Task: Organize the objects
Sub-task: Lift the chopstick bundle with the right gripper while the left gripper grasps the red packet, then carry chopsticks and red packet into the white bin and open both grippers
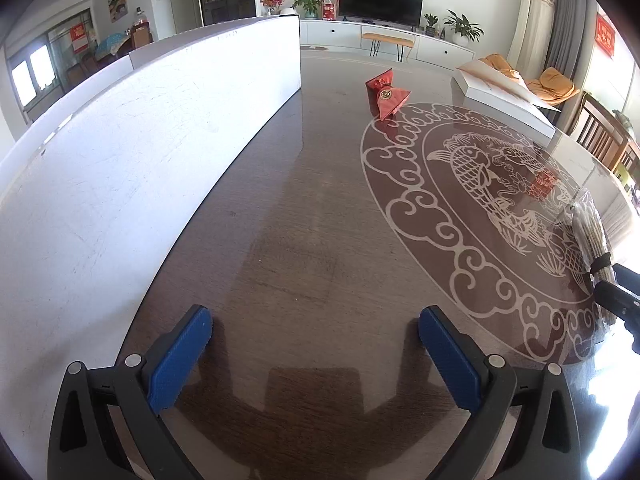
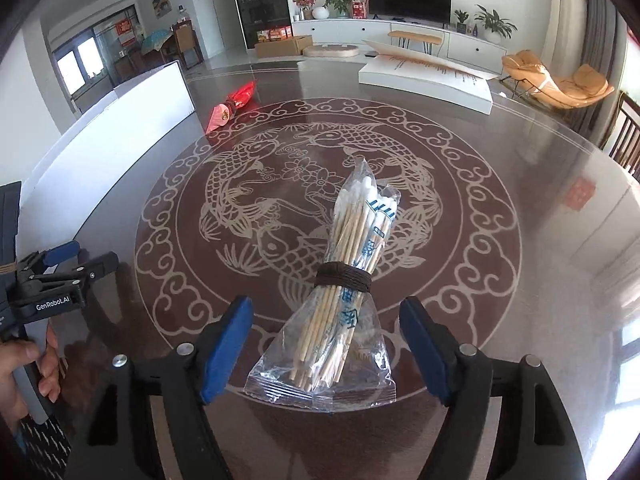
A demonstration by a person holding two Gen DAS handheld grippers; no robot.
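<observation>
A bundle of cotton swabs (image 2: 352,240) in a clear plastic bag, tied round the middle with a brown cord, lies on the glass-topped round table (image 2: 560,248). My right gripper (image 2: 327,304) is open, its blue pads on either side of the bag's near end without pressing it. The same bundle (image 1: 592,236) shows at the right edge of the left wrist view. My left gripper (image 1: 315,314) is open over bare table with nothing between its fingers. A red fabric pouch (image 1: 386,98) (image 2: 234,106) lies at the far side of the table.
A long white board (image 1: 140,140) (image 2: 120,120) stands upright along the table's left side. A flat white box (image 1: 504,100) (image 2: 428,80) rests at the far right. A person's hand (image 2: 24,364) holds the left gripper (image 2: 86,256). Wooden chairs (image 1: 600,136) stand beyond the right rim.
</observation>
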